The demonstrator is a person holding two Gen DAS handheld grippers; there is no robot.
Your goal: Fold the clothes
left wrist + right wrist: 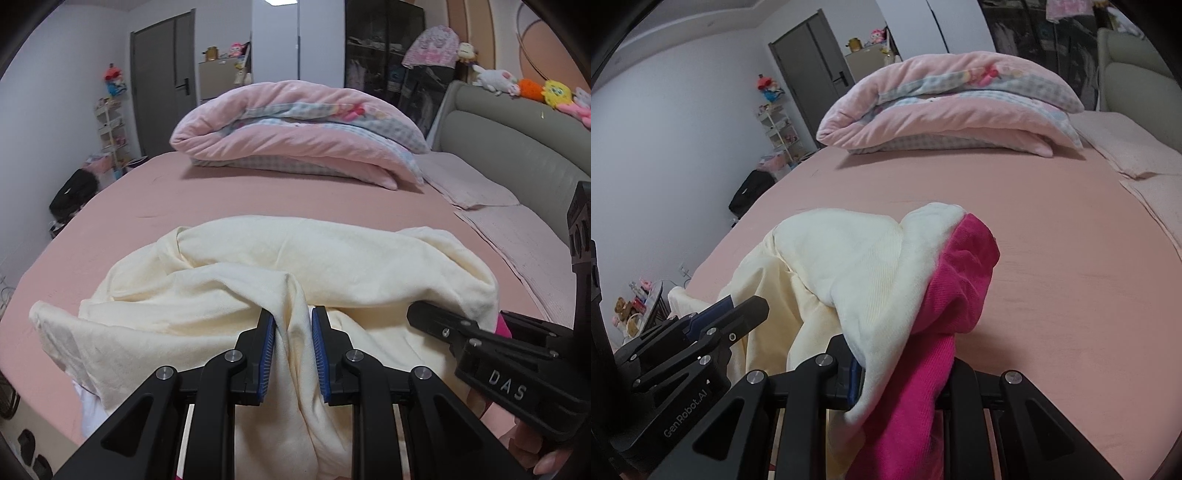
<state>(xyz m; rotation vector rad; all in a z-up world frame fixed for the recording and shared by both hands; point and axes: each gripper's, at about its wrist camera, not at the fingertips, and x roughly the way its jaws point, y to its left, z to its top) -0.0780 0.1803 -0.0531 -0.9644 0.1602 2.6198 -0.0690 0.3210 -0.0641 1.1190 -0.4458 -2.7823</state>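
On the pink bed [258,195], the left gripper [293,325] clamps a fold of the cream garment [295,251]. The right gripper [901,373], lettered "DAS", pinches its cream-and-magenta edge; the left's body reads "GenRobot.AI".

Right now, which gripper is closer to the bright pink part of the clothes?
Right. The right gripper is clamped on the pink part itself; the left gripper grips cream cloth beside it.

Left claw [292,345] clamped on a cream garment [280,266] fold — pink bed [258,192] (folded quilt [295,129] beyond) — right claw [458,325] alongside
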